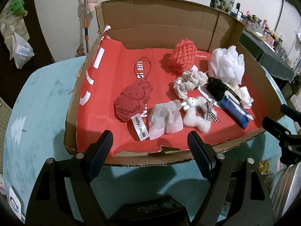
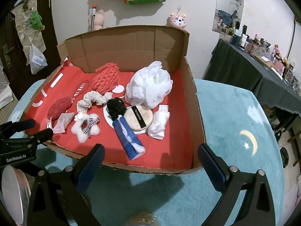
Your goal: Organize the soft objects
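Observation:
A cut-open cardboard box (image 1: 71,131) (image 2: 197,113) with a red lining holds several soft things. Among them are a red plush rabbit (image 1: 131,101) (image 2: 59,108), an orange foam net (image 1: 183,57) (image 2: 106,79), a white bath pouf (image 1: 226,66) (image 2: 150,84), a cream crochet scrunchie (image 1: 190,82) (image 2: 92,99), a black scrunchie (image 1: 216,88) (image 2: 116,108), a fluffy white star clip (image 1: 197,115) (image 2: 85,129), a blue tissue pack (image 1: 236,114) (image 2: 128,137) and a round powder puff (image 2: 139,118). My left gripper (image 1: 150,143) hangs open before the box's near edge. My right gripper (image 2: 150,156) is open too, empty.
The box sits on a teal cloth-covered table (image 2: 235,131) (image 1: 41,101). A metal tin (image 1: 287,186) (image 2: 15,188) stands between the grippers at the near edge. A dark-draped side table (image 2: 254,71) crowded with small items stands to the right. Plush toys hang on the back wall.

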Motion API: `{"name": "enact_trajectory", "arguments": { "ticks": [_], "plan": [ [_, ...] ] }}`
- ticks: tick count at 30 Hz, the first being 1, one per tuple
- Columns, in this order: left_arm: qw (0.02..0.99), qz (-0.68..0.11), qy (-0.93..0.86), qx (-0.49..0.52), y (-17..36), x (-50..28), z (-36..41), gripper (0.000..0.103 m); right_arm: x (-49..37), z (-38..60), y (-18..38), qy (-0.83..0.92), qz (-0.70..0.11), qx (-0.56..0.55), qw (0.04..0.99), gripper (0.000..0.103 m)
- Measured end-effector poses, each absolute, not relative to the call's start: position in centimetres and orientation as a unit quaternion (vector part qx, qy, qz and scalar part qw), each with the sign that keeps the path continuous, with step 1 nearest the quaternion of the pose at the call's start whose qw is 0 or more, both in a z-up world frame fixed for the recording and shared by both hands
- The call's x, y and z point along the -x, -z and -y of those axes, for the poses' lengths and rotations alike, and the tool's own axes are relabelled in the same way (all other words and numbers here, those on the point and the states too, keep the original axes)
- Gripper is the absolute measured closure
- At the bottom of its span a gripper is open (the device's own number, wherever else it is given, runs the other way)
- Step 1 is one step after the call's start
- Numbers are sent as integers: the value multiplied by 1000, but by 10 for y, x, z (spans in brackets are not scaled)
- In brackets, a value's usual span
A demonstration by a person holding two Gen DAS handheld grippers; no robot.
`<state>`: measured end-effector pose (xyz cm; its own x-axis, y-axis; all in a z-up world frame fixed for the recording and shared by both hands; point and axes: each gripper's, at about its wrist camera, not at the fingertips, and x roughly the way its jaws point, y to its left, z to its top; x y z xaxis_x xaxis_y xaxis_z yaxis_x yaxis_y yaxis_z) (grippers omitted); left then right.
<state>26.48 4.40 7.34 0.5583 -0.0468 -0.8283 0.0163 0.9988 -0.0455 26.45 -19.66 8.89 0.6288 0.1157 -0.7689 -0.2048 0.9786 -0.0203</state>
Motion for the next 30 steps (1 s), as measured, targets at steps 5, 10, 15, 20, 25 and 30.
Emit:
{"name": "enact_trajectory", "arguments": {
  "ticks": [5,10,15,20,25,30],
  "plan": [
    [882,-471,20,16,-73,-265,-43,22,-264,197,-89,-89,-421,53,901,2],
    [883,-469,19,16,-72,-265,-42,22,-264,197,-89,-89,-421,52,901,2],
    [884,-467,19,14,-72,-264,-41,22,-264,197,-89,-89,-420,53,901,2],
    [884,-466,18,15,-72,-264,-41,22,-264,197,-89,-89,-420,53,901,2],
    [885,-465,19,12,-73,-264,-41,22,-263,197,-89,-89,-420,53,901,2],
    [886,-463,19,13,-73,-264,-42,22,-264,197,-89,-89,-420,53,902,2]
  ]
}}
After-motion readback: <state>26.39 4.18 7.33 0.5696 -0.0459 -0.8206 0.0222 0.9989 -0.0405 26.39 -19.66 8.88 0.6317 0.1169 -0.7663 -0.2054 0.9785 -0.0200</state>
